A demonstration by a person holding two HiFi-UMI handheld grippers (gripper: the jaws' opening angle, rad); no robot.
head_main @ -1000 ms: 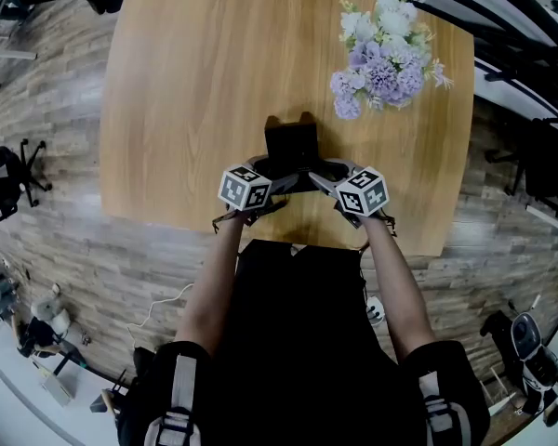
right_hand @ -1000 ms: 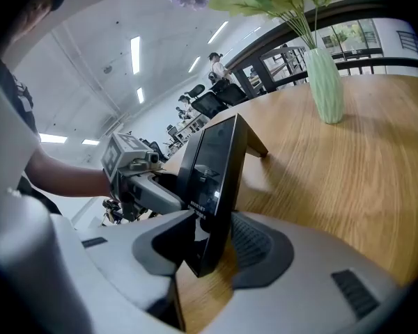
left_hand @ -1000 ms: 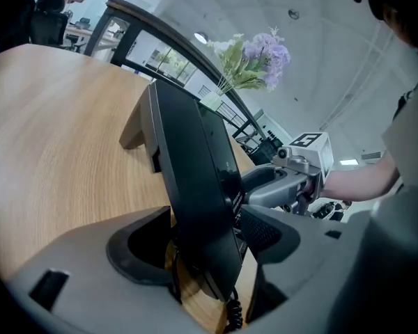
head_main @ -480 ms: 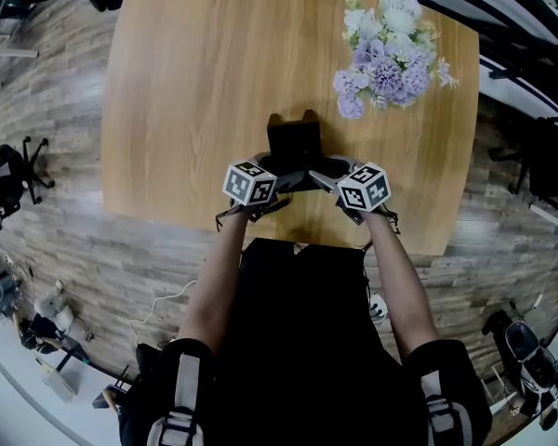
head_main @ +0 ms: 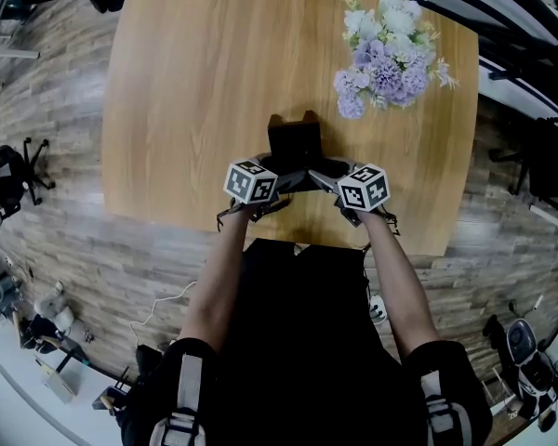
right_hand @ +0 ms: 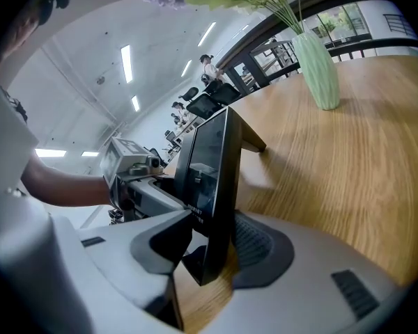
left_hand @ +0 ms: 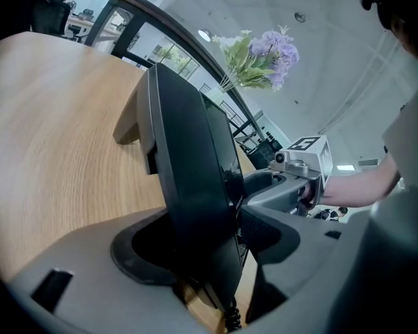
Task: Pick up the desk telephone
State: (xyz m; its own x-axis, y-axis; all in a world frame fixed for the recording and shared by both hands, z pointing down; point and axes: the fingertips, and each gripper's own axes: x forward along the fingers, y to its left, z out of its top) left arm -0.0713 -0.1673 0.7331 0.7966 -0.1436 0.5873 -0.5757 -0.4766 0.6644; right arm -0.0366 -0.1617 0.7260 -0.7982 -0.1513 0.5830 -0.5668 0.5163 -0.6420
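The black desk telephone (head_main: pixel 293 142) stands near the front edge of the wooden table (head_main: pixel 186 82), with a gripper on each side. My left gripper (head_main: pixel 281 168) is shut on the telephone (left_hand: pixel 188 179): both pads of this gripper (left_hand: pixel 209 256) lie against its left edge. My right gripper (head_main: pixel 322 170) has just been opening its jaws. The telephone's right edge (right_hand: pixel 212 186) still stands between the jaws of this gripper (right_hand: pixel 209 249), with a gap at the screen-side pad. A coiled cord (left_hand: pixel 231 319) hangs under the phone.
A green vase (right_hand: pixel 317 65) of purple and white flowers (head_main: pixel 386 49) stands at the table's back right. Bare wood lies to the left of and behind the phone. Office chairs and desks surround the table on the plank floor.
The view has shifted a little. Both grippers and the telephone keep their places.
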